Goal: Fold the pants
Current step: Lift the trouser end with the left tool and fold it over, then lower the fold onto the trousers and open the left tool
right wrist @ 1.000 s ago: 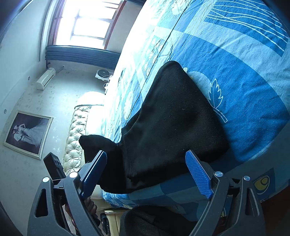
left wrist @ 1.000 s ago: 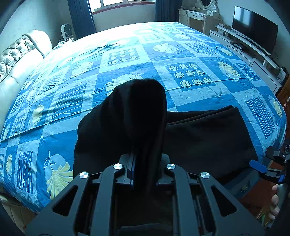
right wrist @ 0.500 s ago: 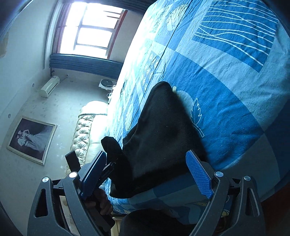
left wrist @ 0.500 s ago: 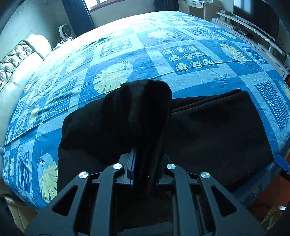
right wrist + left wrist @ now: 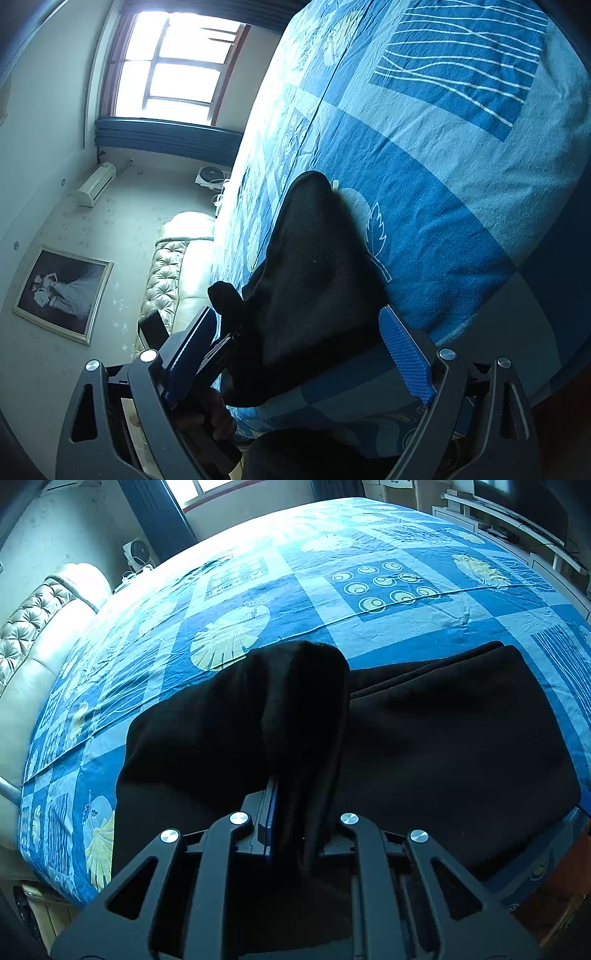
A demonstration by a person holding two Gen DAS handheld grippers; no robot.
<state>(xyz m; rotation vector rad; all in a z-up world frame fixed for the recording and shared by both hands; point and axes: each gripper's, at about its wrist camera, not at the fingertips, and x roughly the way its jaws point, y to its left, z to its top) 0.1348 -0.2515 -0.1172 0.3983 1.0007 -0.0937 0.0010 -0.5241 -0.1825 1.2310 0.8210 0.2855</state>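
Daylight from window [image 5: 173, 70], blown out in right view. Bedspread [image 5: 369, 602] glares near it. Cool blue cast. Black pants [image 5: 443, 738] show no detail. Heavy fisheye bending, dark vignetted corners. Focus sharp.

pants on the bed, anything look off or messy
Nothing damaged or spilled. The black pants lie at the bed's near edge, one end bunched and lifted in the shut left tool. The right tool is open.

Both claws are matte black linkage frames with silver screw heads; the right claw [image 5: 299, 354] carries ribbed blue pads [image 5: 406, 354].
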